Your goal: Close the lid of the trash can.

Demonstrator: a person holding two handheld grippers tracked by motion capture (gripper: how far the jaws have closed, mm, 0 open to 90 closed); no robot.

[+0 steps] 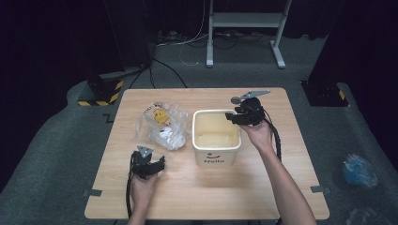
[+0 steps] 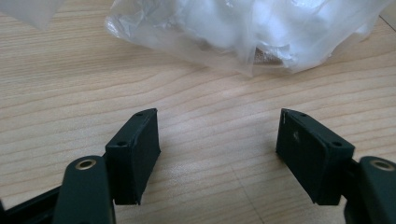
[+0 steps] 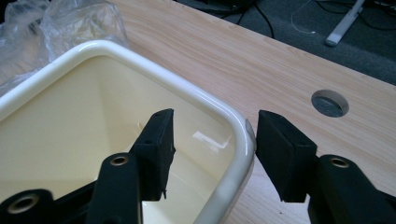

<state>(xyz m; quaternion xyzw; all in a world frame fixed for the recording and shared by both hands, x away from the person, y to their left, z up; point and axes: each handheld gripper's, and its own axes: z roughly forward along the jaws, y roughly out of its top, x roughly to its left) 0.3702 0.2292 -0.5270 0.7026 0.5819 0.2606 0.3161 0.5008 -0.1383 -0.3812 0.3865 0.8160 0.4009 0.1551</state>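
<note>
Wooden table (image 1: 187, 187): right gripper (image 3: 212, 140) open, astride bin (image 3: 140, 70) rim.

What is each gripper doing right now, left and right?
Left gripper: open, holding nothing, jaws over bare table short of the plastic bag.
Right gripper: open, jaws straddling the cream bin rim, not pressing on it.

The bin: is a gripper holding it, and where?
No. The right gripper straddles the bin at a rim corner, but it is open and not pressing. The left gripper is open over bare table.
</note>
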